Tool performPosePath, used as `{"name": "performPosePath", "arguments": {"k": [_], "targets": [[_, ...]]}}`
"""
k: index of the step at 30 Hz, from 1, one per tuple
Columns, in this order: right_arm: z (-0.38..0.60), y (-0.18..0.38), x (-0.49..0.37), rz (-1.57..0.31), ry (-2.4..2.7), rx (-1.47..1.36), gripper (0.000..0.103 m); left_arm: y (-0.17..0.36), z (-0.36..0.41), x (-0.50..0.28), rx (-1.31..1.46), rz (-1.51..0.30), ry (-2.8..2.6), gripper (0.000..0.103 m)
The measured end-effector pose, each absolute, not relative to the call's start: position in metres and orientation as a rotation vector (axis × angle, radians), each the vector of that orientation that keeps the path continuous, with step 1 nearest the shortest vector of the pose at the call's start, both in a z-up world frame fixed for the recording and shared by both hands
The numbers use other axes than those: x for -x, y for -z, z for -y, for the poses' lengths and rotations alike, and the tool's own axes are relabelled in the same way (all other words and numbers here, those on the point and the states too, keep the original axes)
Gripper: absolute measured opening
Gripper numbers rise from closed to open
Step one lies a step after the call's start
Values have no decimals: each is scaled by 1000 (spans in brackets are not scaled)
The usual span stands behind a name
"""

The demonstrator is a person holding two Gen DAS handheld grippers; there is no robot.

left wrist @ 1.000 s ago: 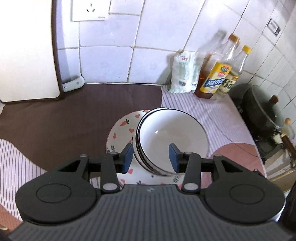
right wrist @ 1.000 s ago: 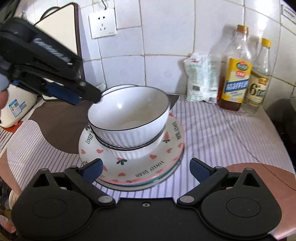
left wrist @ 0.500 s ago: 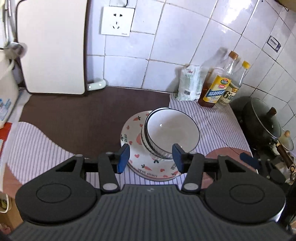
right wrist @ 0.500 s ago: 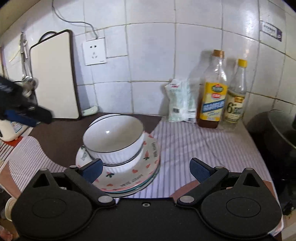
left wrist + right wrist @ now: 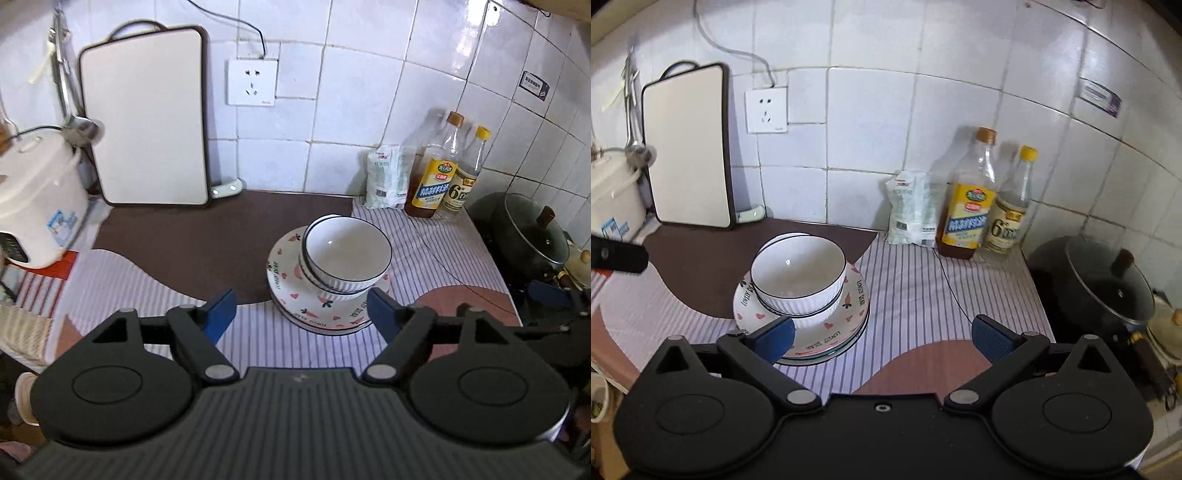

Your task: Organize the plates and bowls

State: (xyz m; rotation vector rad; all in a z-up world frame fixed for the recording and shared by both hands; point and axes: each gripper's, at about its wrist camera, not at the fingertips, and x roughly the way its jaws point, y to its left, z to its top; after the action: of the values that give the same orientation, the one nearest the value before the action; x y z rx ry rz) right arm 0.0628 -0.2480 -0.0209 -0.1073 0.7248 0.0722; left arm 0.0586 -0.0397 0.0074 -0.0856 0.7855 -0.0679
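Observation:
White bowls with dark rims (image 5: 347, 254) (image 5: 799, 273) are nested in a stack on patterned plates (image 5: 284, 291) (image 5: 849, 325) with hearts and strawberries, on the striped counter mat. My left gripper (image 5: 303, 314) is open and empty, pulled back above and in front of the stack. My right gripper (image 5: 882, 338) is open and empty, back from the stack, which lies to its left. The left gripper's tip shows at the right wrist view's left edge (image 5: 617, 254).
A white cutting board (image 5: 147, 118) leans on the tiled wall, with a rice cooker (image 5: 37, 199) at the left. A white packet (image 5: 908, 210) and two bottles (image 5: 971, 199) stand at the back right. A black lidded pot (image 5: 1104, 284) sits at the right.
Both grippers have drawn back and up from the stack, which looks smaller now. The left gripper's jaws have opened wider. The bowls and plates have stayed in place.

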Motion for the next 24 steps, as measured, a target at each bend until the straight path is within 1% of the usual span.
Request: {"name": "performPosePath", "arguments": {"k": [1, 2, 3, 5, 10, 11, 15, 24], "targets": [[251, 18, -60, -734, -70, 89, 103, -10, 41, -52, 75, -780, 56, 86], [254, 14, -56, -748, -66, 68, 103, -13, 42, -47, 65, -773, 50, 89], [258, 11, -52, -755, -66, 46, 103, -16, 42, -41, 56, -761, 45, 90], [266, 3, -42, -746, -72, 1, 103, -19, 42, -29, 43, -738, 39, 95], [283, -12, -21, -721, -13, -88, 103, -20, 38, -7, 31, -708, 4, 96], [285, -13, -20, -722, -3, -94, 103, -19, 37, -5, 29, -711, -9, 98], [289, -13, -9, -739, -11, -92, 103, -18, 32, 7, 39, -702, -28, 98], [266, -15, 22, -726, -23, 27, 103, -15, 34, 27, -11, -669, -17, 98]]}}
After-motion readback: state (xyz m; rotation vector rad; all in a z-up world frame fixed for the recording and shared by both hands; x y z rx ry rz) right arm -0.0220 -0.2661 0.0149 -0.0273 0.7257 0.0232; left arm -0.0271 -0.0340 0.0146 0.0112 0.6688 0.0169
